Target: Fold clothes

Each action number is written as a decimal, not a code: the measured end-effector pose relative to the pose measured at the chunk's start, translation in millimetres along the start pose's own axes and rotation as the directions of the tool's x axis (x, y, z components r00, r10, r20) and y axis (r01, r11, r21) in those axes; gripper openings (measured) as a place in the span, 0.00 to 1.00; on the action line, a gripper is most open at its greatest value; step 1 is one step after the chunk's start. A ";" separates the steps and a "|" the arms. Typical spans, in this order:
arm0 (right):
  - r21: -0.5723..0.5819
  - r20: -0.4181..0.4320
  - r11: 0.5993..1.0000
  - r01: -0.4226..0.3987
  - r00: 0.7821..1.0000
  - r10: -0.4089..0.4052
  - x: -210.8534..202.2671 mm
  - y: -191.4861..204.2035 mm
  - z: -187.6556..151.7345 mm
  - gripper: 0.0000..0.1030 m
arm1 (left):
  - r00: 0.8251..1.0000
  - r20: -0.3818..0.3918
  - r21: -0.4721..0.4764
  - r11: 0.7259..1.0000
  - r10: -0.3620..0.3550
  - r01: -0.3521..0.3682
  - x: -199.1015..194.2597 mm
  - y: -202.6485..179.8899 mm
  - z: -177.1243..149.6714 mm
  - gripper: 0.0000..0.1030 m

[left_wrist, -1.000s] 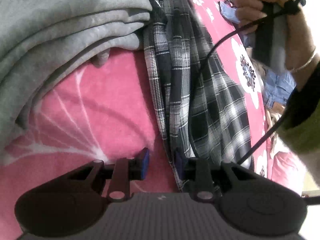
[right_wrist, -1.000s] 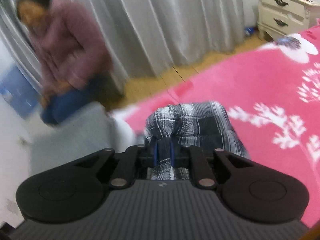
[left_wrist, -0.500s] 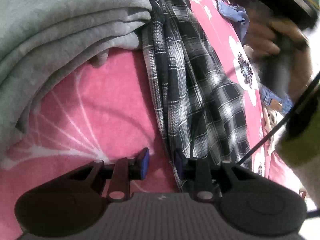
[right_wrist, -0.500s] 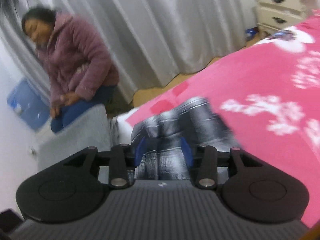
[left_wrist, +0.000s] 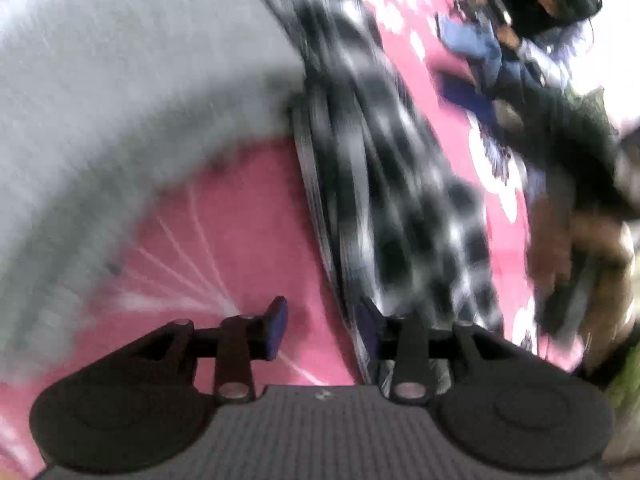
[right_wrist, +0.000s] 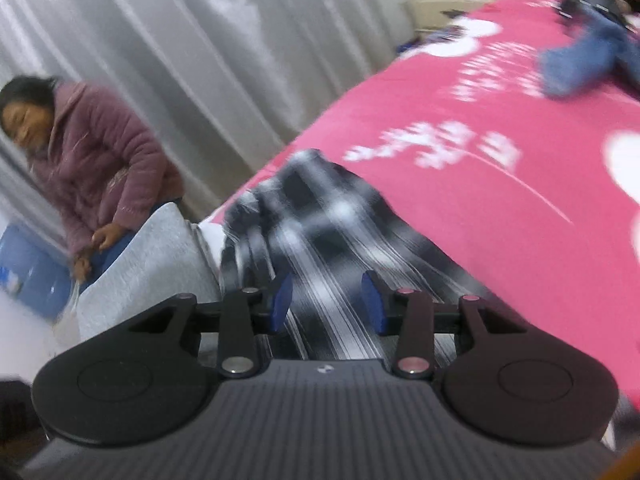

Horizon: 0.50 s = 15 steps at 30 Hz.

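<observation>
A plaid shirt [right_wrist: 320, 236] is seen below the parted, empty right tongs [right_wrist: 327, 300], while the left tongs [left_wrist: 320, 322] are opening beside its edge.

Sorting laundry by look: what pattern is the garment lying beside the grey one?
Black-and-white plaid garment, clearest in the right wrist view.

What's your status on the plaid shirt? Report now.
Left gripper opening, nothing between its fingers. Right gripper open above the plaid shirt, not gripping. Shirt bunched on the pink bedspread beside the folded grey garment. Nothing in the way.
</observation>
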State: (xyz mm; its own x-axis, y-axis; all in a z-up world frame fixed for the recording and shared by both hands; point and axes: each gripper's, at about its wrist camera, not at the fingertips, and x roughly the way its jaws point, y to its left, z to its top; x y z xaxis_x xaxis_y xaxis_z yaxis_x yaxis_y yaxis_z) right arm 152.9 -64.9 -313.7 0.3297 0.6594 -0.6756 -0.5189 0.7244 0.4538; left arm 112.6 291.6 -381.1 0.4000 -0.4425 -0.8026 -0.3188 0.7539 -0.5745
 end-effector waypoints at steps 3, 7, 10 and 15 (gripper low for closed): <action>0.061 -0.038 0.998 0.012 0.999 -0.010 -16.6 -11.9 -7.2 0.38 | 0.993 0.116 -0.006 1.000 -0.011 0.012 -32.8 -2.5 38.5 0.46; 0.123 -0.052 0.992 -0.012 0.998 0.018 -6.8 -9.7 8.3 0.40 | 0.973 0.231 0.023 0.999 0.023 -0.029 -46.1 -6.6 105.9 0.64; 0.062 -0.012 0.997 -0.040 0.999 0.041 11.1 2.4 35.1 0.48 | 0.966 0.229 0.043 0.990 0.118 -0.131 -34.5 -1.9 156.5 0.64; -0.073 -0.034 0.990 -0.121 0.992 0.119 66.8 12.1 91.4 0.54 | 0.981 0.093 0.069 0.982 0.170 -0.177 -0.2 20.9 226.1 0.65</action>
State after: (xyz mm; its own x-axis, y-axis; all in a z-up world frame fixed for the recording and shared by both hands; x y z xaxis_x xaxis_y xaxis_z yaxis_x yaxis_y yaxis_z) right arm 240.8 6.3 -300.3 0.2389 0.7336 -0.6362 -0.6112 0.6227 0.4885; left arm 300.2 417.2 -356.6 0.4183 -0.2606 -0.8701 -0.3241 0.8521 -0.4110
